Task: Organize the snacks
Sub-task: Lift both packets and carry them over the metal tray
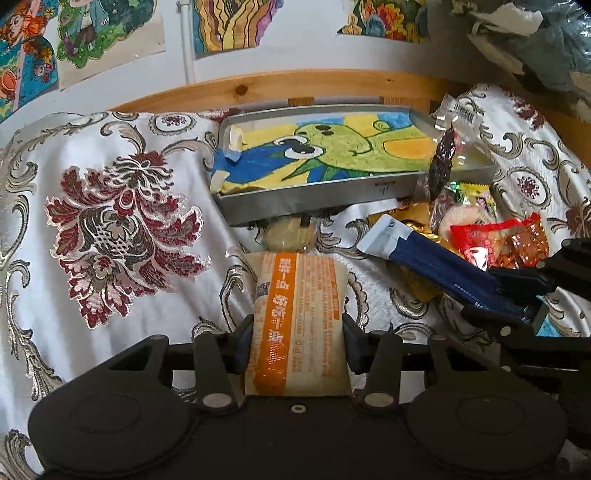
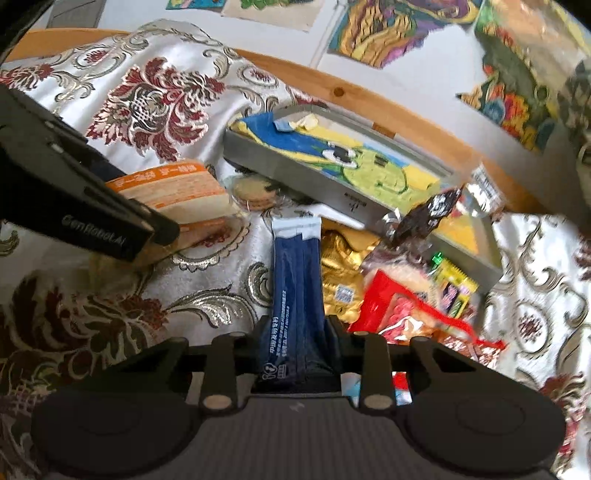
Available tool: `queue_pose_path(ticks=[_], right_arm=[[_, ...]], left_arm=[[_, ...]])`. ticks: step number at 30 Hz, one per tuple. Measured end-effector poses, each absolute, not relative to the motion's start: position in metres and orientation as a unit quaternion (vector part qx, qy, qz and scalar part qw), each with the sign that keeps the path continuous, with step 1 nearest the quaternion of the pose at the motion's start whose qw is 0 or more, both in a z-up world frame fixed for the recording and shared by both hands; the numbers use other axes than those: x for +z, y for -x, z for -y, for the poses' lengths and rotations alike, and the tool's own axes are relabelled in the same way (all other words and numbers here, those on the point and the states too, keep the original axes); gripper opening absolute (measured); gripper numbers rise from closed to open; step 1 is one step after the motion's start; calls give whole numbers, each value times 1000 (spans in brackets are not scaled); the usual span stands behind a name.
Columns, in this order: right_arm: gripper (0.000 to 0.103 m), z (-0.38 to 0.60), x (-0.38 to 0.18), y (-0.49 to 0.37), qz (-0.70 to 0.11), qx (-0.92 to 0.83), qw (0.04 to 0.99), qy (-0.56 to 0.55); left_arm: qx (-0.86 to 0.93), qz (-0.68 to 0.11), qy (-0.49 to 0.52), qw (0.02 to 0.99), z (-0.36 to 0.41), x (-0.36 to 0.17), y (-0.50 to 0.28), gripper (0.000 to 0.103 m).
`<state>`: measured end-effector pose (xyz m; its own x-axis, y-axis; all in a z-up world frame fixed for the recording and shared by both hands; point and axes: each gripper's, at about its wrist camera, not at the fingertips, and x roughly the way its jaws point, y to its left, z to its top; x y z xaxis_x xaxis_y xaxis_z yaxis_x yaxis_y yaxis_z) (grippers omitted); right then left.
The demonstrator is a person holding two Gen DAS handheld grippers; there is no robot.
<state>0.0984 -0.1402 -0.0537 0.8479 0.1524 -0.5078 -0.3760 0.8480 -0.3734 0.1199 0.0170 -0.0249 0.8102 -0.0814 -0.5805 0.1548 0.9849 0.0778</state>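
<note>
- A white brocade cloth [image 1: 122,221] with dark red flowers and silver scrolls covers the surface that carries everything; a wooden rail [image 1: 280,86] runs along its far edge, below a wall hung with colourful drawings [image 1: 229,22].
- A grey metal tray [image 1: 317,192] sits near that far edge, lined with a painted picture of a green creature on yellow and blue.
- A heap of snack packets [image 1: 491,236] lies at the tray's right end (red, yellow and gold wrappers, one dark packet leaning on the tray's corner).
- The left hand-held gripper [image 1: 298,345] is clenched on an orange-and-cream snack pack [image 1: 301,295], pads pressing both its sides, in front of the tray's near wall.
- The right hand-held gripper [image 2: 295,354] grasps a long dark blue packet [image 2: 295,280] with a white end, which points toward the tray, beside the heap.
- A round biscuit in clear wrap [image 2: 255,194] lies just under the tray's near wall.
</note>
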Motion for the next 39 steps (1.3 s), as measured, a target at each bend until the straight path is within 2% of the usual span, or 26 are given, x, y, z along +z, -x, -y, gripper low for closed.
queue_pose_path(ticks=[10, 17, 24, 29, 39], right_arm=[[33, 144, -38, -77, -183, 123, 927, 303], [33, 149, -36, -71, -174, 117, 913, 350], [33, 150, -40, -72, -167, 110, 885, 420], [35, 148, -50, -85, -199, 118, 885, 404], [40, 140, -69, -121, -243, 124, 892, 361]], left_arm=[[-61, -274, -80, 957, -11, -12, -107, 48], [-72, -262, -86, 958, -5, -3, -102, 46], [-86, -293, -98, 947, -3, -14, -106, 45], [-88, -308, -107, 941, -4, -23, -110, 43], [-94, -331, -120, 931, -2, -39, -117, 50]])
